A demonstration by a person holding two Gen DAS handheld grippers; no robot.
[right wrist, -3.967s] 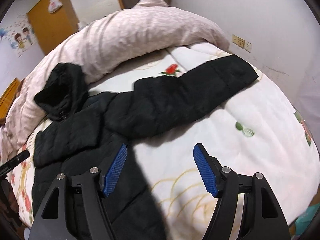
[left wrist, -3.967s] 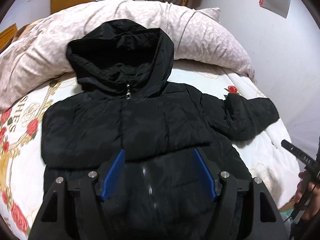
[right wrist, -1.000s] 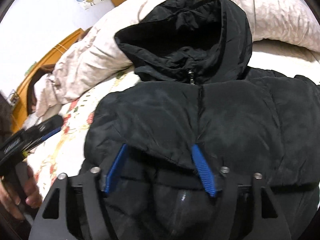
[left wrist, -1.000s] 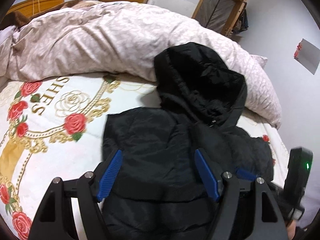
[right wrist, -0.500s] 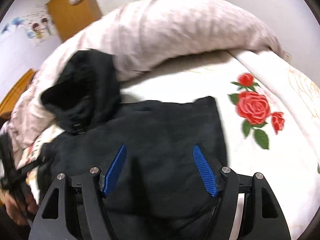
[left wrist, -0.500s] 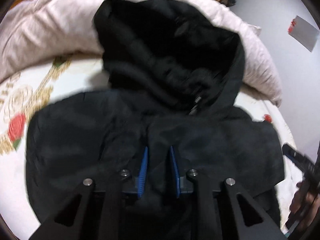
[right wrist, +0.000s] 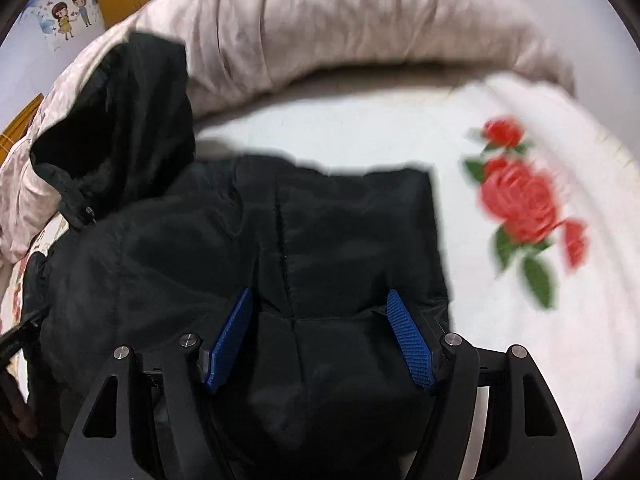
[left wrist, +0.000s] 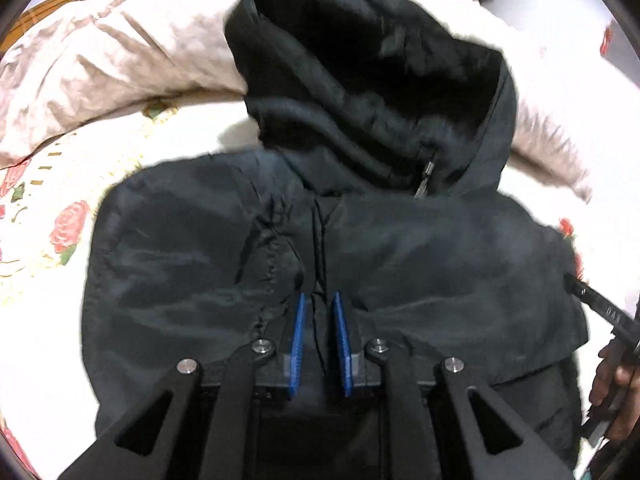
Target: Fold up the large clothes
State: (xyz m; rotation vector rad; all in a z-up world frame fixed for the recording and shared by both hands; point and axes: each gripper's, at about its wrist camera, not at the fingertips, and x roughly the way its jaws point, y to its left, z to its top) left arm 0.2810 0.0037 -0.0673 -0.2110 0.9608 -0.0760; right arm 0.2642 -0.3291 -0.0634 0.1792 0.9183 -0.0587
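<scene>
Between the blue pads of the left gripper a ridge of the black jacket is pinched, jaws closing. The right gripper gapes wide over its right shoulder. The jacket lies on the rose-printed bed, hood against the quilt.

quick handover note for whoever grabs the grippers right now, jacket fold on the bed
Left gripper: jaws closing on a pinch of the black jacket at mid-chest, where the folded-in sleeve edges meet.
Right gripper: open, over the jacket's right side, gripping nothing.
Jacket lies front up on the floral bedsheet, hood resting against the pink duvet.
Done: both sleeves appear folded across the chest.
Left: probably fold the body and tuck the hood; the hem is out of view.
</scene>
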